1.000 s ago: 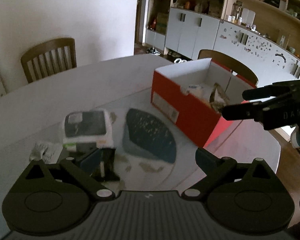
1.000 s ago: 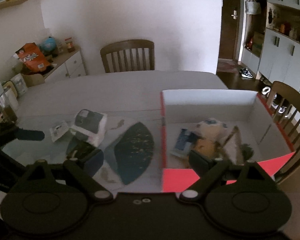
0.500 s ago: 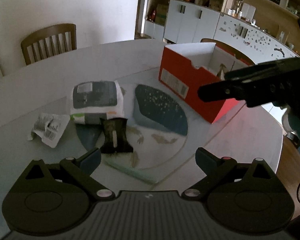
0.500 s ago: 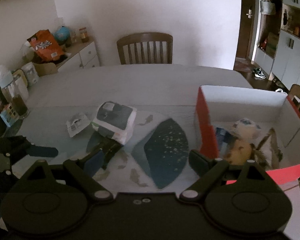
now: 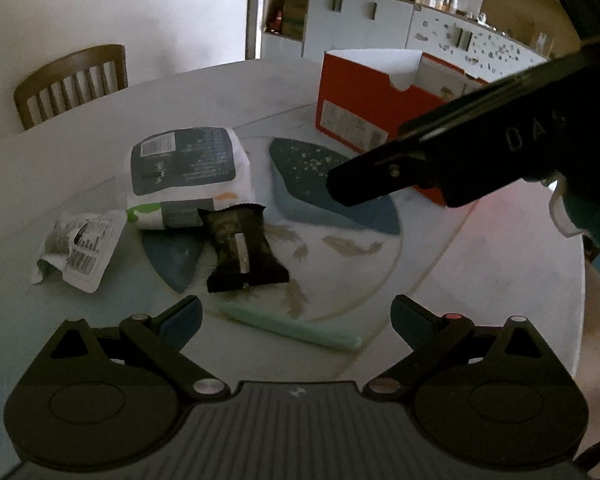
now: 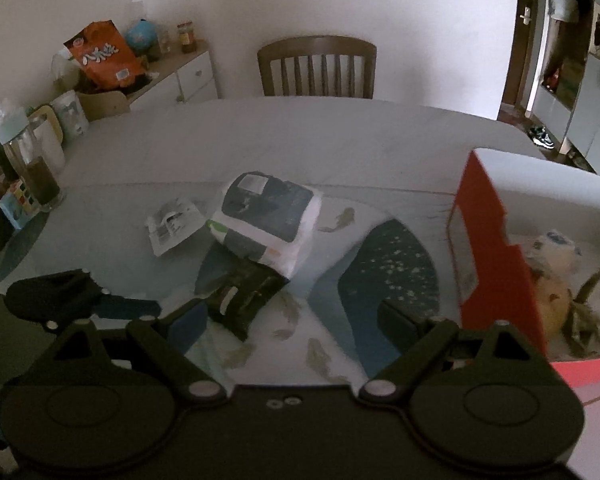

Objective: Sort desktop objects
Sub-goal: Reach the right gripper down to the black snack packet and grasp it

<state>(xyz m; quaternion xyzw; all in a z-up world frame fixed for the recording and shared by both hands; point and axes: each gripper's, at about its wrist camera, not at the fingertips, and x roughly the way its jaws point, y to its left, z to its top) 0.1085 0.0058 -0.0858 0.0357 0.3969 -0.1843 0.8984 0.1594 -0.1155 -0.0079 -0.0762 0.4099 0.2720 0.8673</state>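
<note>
A black snack wrapper point(image 5: 240, 250) lies on the table against a white and dark tissue pack point(image 5: 186, 178); both show in the right wrist view, the wrapper point(image 6: 246, 294) and the pack point(image 6: 268, 220). A crumpled white packet point(image 5: 78, 246) lies to their left. A red box point(image 5: 364, 114) with white inside stands at the right and holds several items point(image 6: 552, 276). My left gripper point(image 5: 296, 322) is open and empty, short of the wrapper. My right gripper point(image 6: 288, 322) is open and empty above the mat, and reaches across the left wrist view point(image 5: 440, 160).
A glass mat with dark blue patches point(image 6: 388, 276) covers the table middle. A mint-green strip point(image 5: 288, 326) lies near the front. A wooden chair point(image 6: 318, 66) stands at the far side. Jars and bottles point(image 6: 36, 164) crowd the table's left edge by a sideboard.
My left gripper has drawn back, so the wrapper and pack look farther off. My right gripper has swung left from over the red box to above the mat, closer to the wrapper.
</note>
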